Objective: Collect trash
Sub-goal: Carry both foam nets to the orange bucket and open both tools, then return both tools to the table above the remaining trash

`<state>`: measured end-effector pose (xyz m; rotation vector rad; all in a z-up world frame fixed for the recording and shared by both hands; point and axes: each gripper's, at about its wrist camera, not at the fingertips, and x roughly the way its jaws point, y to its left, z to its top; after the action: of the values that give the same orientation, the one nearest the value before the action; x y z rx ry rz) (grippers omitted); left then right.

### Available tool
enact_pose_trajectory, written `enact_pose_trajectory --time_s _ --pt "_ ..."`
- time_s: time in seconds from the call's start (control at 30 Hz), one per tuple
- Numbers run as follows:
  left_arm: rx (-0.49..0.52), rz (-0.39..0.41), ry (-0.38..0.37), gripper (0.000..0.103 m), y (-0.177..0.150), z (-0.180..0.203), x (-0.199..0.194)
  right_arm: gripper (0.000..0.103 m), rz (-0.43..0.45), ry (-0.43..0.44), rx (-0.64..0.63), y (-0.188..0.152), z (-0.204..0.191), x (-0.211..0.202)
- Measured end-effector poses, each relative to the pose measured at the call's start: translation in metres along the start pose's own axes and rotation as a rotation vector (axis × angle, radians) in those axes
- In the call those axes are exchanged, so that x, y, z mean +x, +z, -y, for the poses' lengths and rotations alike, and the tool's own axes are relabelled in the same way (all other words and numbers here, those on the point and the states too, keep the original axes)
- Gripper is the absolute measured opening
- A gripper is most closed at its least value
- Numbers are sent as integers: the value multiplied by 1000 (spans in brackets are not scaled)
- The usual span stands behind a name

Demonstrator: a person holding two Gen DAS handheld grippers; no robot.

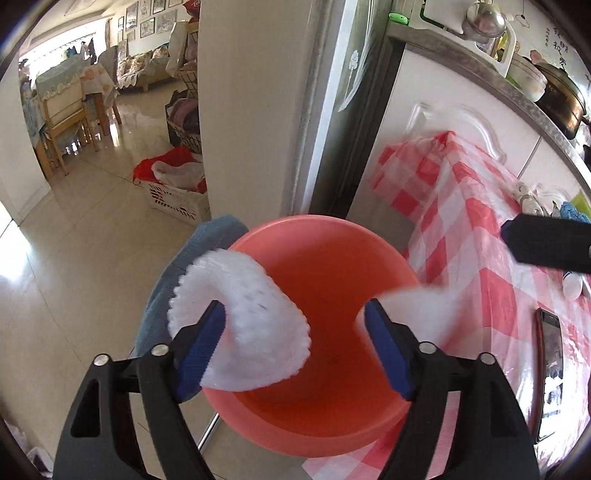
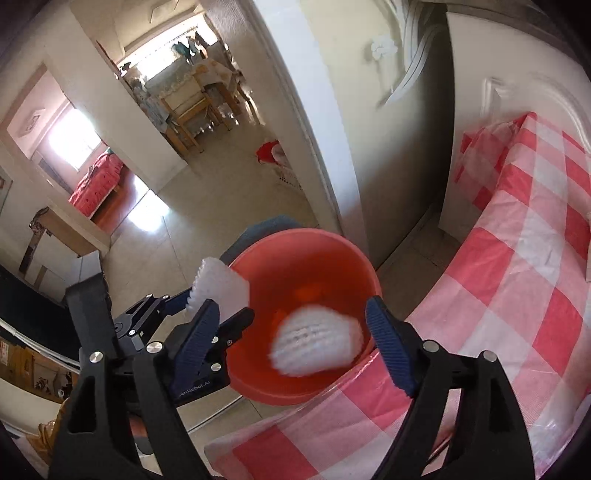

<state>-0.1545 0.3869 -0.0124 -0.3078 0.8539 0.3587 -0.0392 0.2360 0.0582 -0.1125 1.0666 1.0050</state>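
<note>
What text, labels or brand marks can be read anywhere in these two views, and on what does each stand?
"enRobot.AI", start cut off: on the left hand-held gripper, right wrist view.
Dark handwritten characters on the white wall: too blurred to read.
Red letters on the bag at the top edge: cut off, unreadable.
Phone screen: nothing legible.

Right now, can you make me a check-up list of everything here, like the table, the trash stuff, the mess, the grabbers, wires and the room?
Surface: red-and-white checked tablecloth covers the table.
Job's things: pink plastic basin beside the table edge; one white foam fruit net at the left gripper's fingers, another foam net blurred over the basin.
Clutter: phone on the cloth; small items at the far right, too blurred to name.
Grippers: left gripper open; right gripper open, both over the basin.
Cables: nothing seen.
Surroundings: white cabinet doors, tiled floor, laundry basket, dining chairs beyond.
</note>
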Motion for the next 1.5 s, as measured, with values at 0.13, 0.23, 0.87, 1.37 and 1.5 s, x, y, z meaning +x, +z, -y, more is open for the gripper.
enact_pose_trajectory --time_s 0.13,0.23,0.87,1.37,1.5 --pt "-5 26 26 88 2 0 -6 82 98 -37 18 -7 13 -26" --pt "2 67 38 93 6 6 -15 82 159 -34 65 -14 30 -46" --pt "190 175 -121 96 23 127 -73 92 507 -79 252 -78 126 -187" --pt "340 148 -264 96 30 236 -80 92 693 -176 512 -139 243 -280" --pt "409 144 -276 96 39 271 -68 92 710 -185 577 -152 274 -291"
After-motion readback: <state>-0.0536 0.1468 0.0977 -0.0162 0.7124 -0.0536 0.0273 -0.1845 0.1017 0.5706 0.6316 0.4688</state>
